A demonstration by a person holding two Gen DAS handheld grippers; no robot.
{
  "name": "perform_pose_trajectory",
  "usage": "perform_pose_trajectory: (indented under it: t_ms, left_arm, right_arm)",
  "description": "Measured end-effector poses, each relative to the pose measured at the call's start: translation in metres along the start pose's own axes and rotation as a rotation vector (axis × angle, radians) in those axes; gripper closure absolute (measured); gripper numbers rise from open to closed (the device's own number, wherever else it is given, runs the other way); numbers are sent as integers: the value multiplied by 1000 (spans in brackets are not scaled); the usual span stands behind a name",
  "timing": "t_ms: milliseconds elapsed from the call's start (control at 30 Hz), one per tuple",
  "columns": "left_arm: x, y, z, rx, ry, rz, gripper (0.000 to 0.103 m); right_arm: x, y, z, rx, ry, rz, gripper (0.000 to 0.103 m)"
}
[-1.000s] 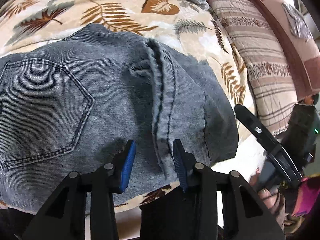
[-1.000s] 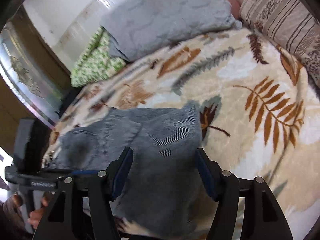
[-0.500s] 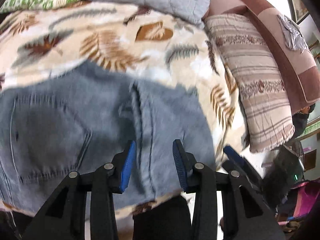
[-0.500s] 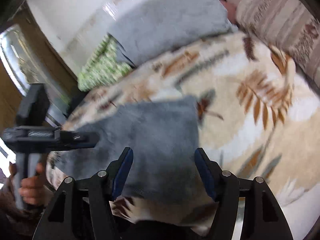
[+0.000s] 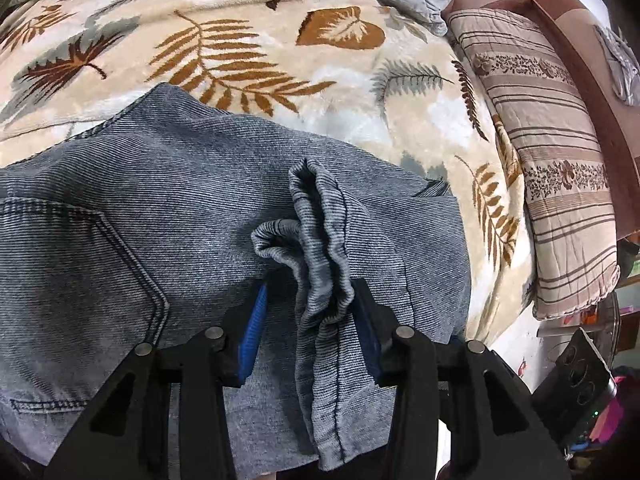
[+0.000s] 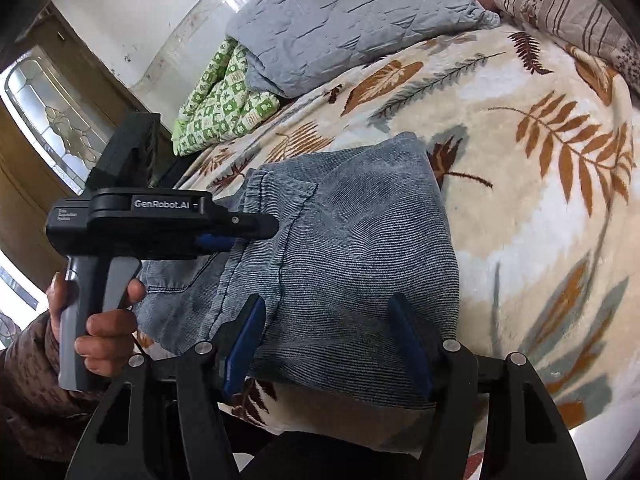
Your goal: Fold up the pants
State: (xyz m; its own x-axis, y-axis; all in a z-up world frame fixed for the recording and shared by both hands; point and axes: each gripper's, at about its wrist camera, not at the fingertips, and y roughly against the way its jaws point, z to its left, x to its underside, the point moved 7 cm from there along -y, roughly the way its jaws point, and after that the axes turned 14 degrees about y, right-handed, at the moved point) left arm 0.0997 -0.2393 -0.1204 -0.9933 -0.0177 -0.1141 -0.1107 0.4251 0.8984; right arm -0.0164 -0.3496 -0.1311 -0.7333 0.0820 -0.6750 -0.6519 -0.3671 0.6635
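Left gripper (image 5: 310, 320): blue-padded fingers (image 5: 251, 332) set apart, straddling a bunched ridge of denim at the seam; right pad touches the fold, left pad has a gap, so not a closed pinch. In the right wrist view the same tool comes in level from the left, tips on the fabric, and the person's left hand (image 6: 96, 312) is wrapped round its grey handle, knuckles toward the camera, patterned brown sleeve at the wrist.

Right gripper (image 6: 328, 344): fingers (image 6: 408, 344) spread wide, hovering over the near edge of the pile, nothing between the pads.

Pants (image 5: 180, 240): grey-blue jeans, folded into a compact stack, back pocket stitching showing on the left side, lying on the near part of the bed. Raised seam fold sits right in front of the left tool and hides part of its right pad.

Surroundings: cream blanket (image 5: 280, 52) with brown and grey leaf print under everything. Grey quilted pillow (image 6: 352, 20) at the far end, green patterned cloth (image 6: 220, 100) tucked beside it. Striped beige cushion (image 5: 548, 160) along the right side, against a brown headboard (image 5: 568, 20). Wooden door with frosted glass pane (image 6: 52, 112) at far left in the right wrist view.
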Motion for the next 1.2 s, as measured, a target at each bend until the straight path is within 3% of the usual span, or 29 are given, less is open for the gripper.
perform_pose_trajectory:
  t_ms: [333, 467, 567, 767, 900, 1033, 1200]
  left_arm:
    - [6, 38, 17, -22, -4, -37, 61]
    - [3, 60, 44, -47, 25, -71, 47]
    - [-4, 84, 70, -24, 59, -99, 42]
    - [-31, 137, 147, 42, 125, -102, 37]
    - [-57, 160, 208, 42, 180, -83, 36]
    - [-73, 163, 257, 90, 239, -16, 36]
    - [-85, 153, 286, 164, 268, 68, 36]
  right_arm:
    - [-15, 8, 47, 75, 113, 20, 25]
    - [-18, -1, 75, 111, 174, 55, 10]
    - [-21, -14, 104, 134, 251, 95, 1]
    - [-19, -48, 177, 156, 469, 146, 1]
    - [-13, -76, 229, 137, 590, 158, 1]
    - [1, -102, 271, 134, 716, 182, 1]
    - [20, -126, 316, 177, 909, 178, 1]
